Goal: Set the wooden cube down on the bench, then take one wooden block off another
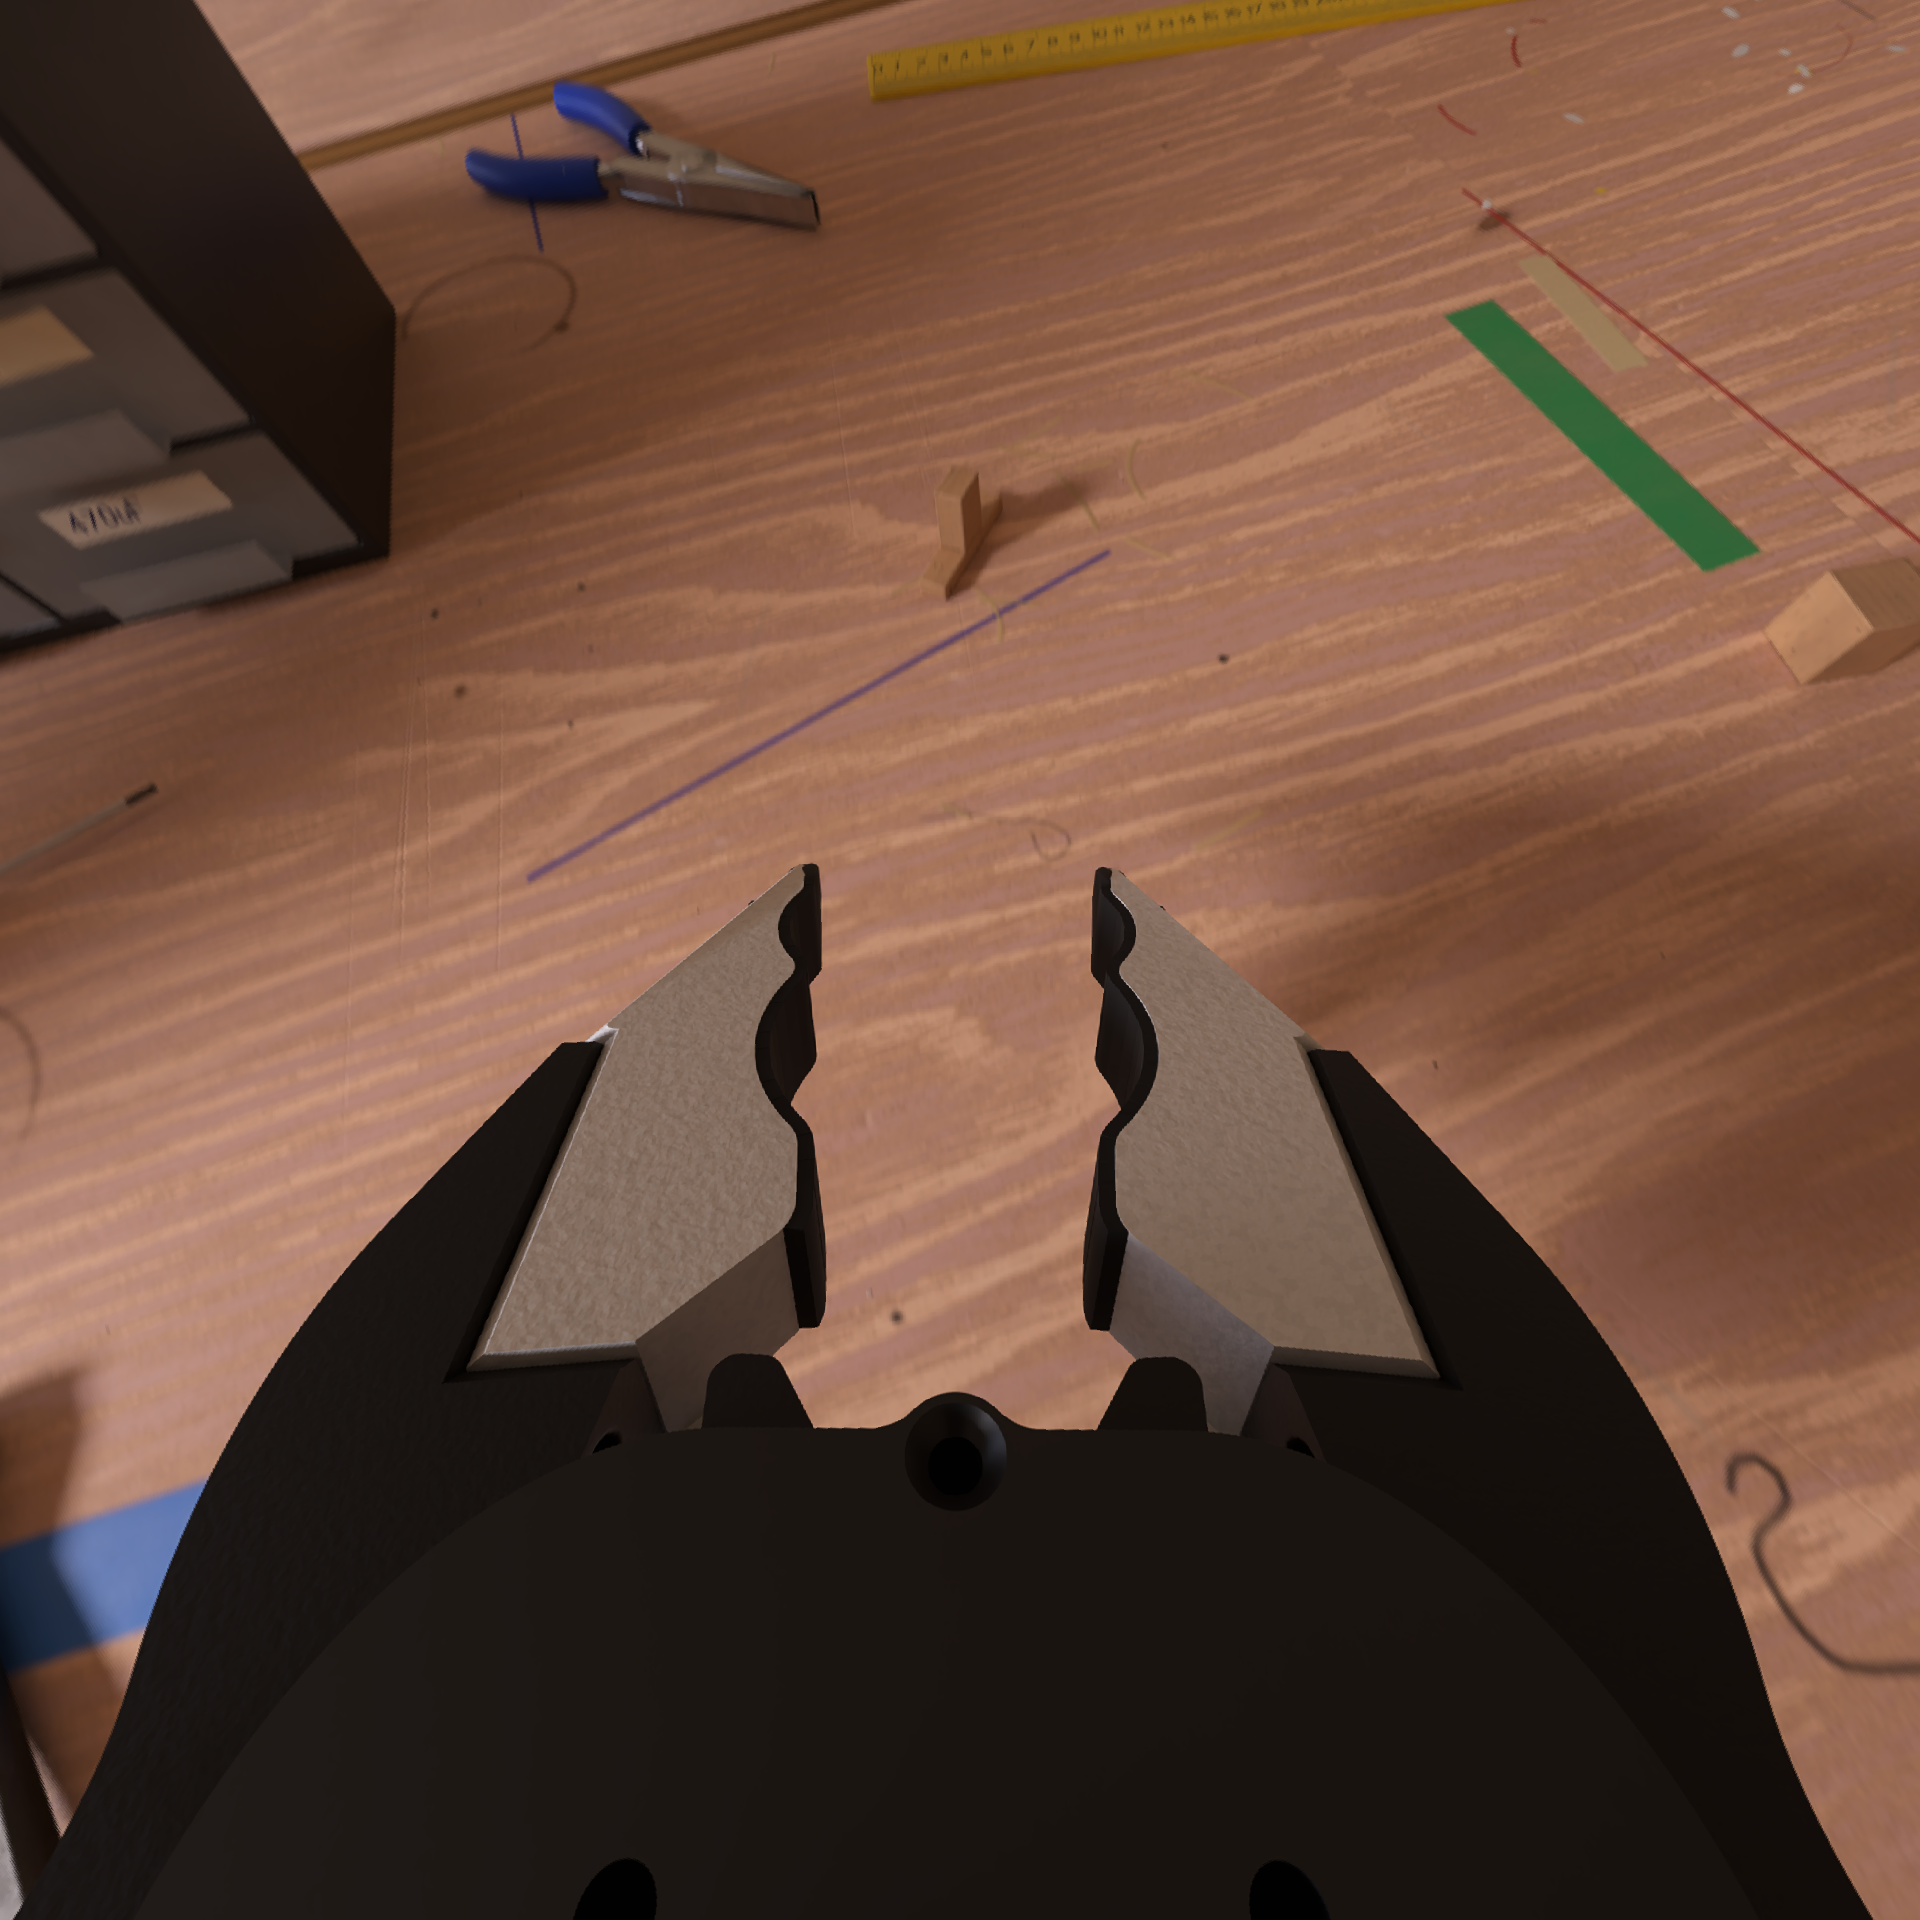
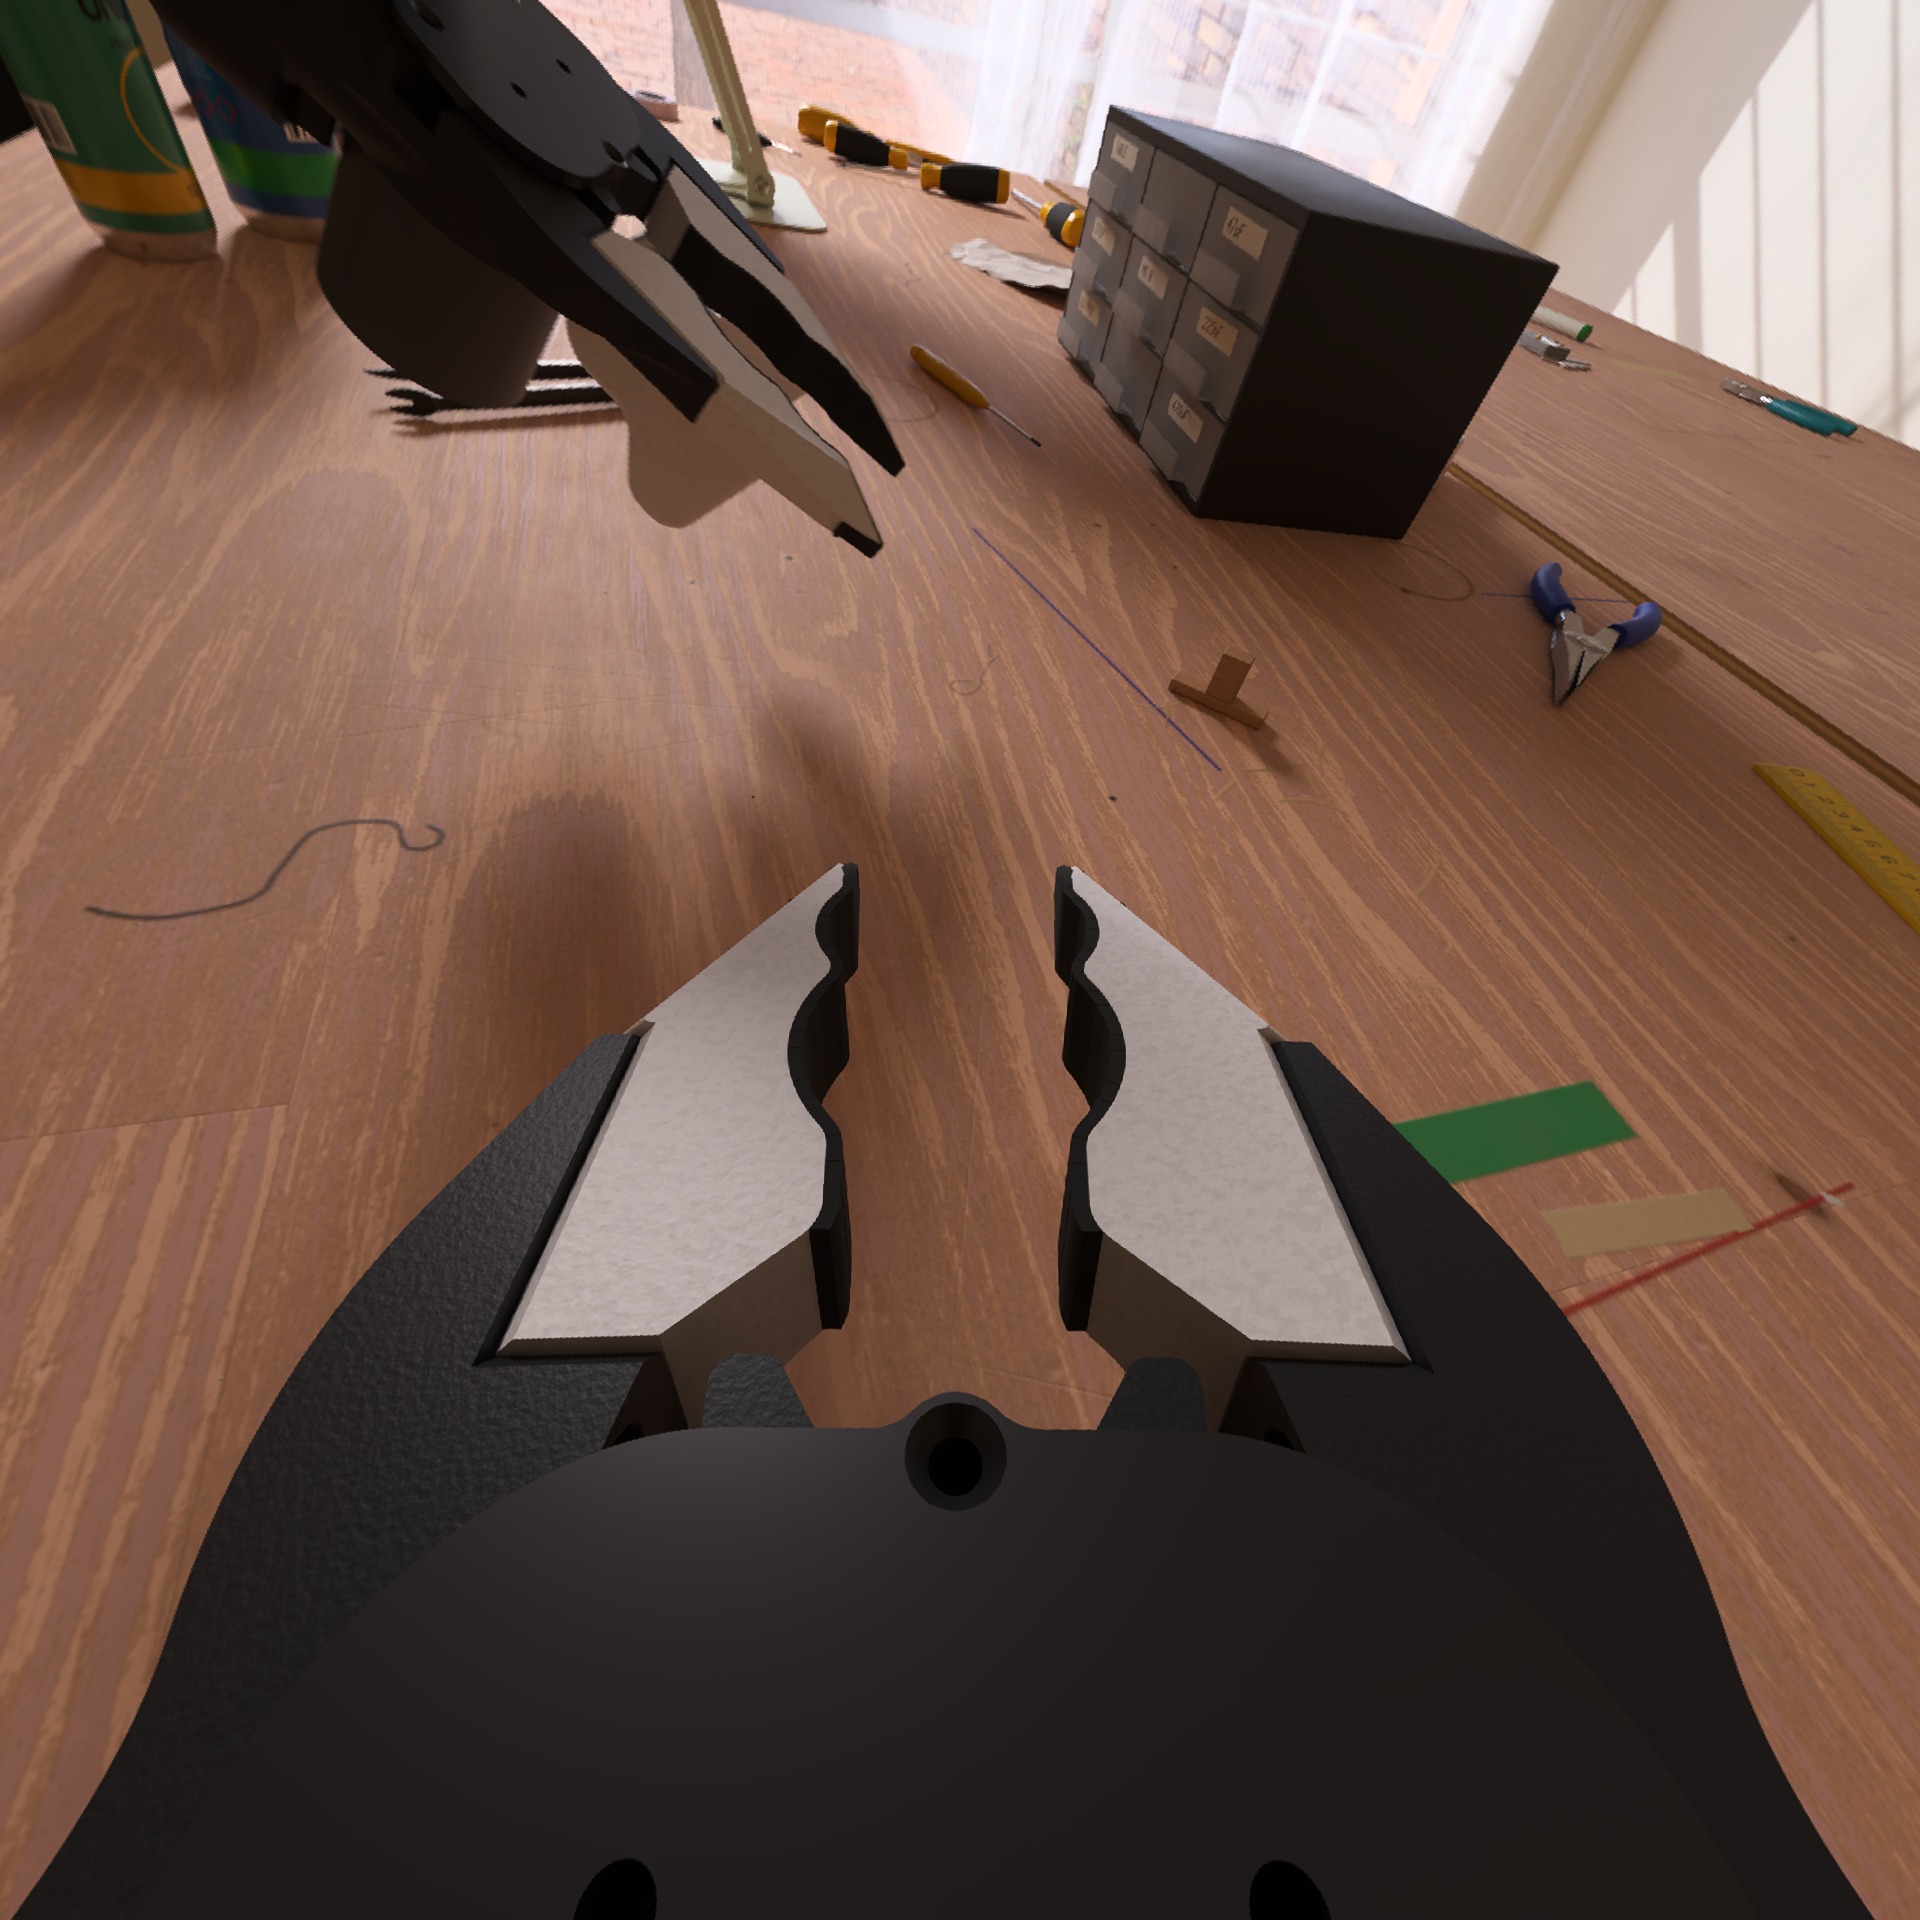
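Observation:
A wooden cube [image 1: 1847, 621] rests on the wooden bench [image 1: 1247, 831] at the right edge of the left wrist view. A small upright wooden block [image 1: 961, 507] stands on a flat wooden block [image 1: 958, 566] mid-bench; the pair also shows in the right wrist view [image 2: 1221, 688]. My left gripper [image 1: 956, 883] is open and empty, above the bench, short of the blocks. It also shows in the right wrist view [image 2: 878, 509], in the air. My right gripper [image 2: 956, 883] is open and empty above bare bench.
A black drawer cabinet [image 1: 208, 312] [image 2: 1299, 322] stands at the back. Blue-handled pliers [image 1: 644, 166] [image 2: 1590, 629], a yellow ruler [image 1: 1143, 42] [image 2: 1849, 831], green tape [image 1: 1600, 436] [image 2: 1517, 1127], screwdrivers [image 2: 966, 177], cans [image 2: 104, 135] and loose wires lie around.

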`<action>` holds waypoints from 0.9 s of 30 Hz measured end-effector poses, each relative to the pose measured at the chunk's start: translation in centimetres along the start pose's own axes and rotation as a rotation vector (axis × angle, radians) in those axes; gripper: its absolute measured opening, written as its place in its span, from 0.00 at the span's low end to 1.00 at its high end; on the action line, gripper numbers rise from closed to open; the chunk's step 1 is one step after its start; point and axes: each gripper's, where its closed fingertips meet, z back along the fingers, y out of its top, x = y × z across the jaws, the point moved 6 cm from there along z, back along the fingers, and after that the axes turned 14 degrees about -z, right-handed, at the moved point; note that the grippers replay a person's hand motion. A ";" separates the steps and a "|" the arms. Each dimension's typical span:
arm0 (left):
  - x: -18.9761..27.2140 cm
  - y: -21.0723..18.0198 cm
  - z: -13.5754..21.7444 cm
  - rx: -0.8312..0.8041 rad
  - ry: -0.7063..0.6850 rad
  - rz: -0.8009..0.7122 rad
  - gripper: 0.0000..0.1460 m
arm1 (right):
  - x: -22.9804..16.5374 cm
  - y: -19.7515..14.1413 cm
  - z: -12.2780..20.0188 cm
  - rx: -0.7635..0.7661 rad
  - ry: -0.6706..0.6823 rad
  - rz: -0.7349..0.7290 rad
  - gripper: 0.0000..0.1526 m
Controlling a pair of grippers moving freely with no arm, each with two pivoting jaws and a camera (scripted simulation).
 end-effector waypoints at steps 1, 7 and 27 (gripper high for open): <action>-0.2 0.5 -0.4 0.006 0.004 -0.012 0.36 | 0.1 0.1 0.1 0.007 0.000 -0.010 0.25; -0.5 1.3 -2.7 0.010 -0.030 -0.015 0.36 | 0.8 0.3 0.4 0.034 0.026 -0.080 0.24; -2.8 9.2 -11.2 0.015 -0.192 -0.341 0.24 | 1.3 0.7 0.8 0.069 0.072 -0.145 0.23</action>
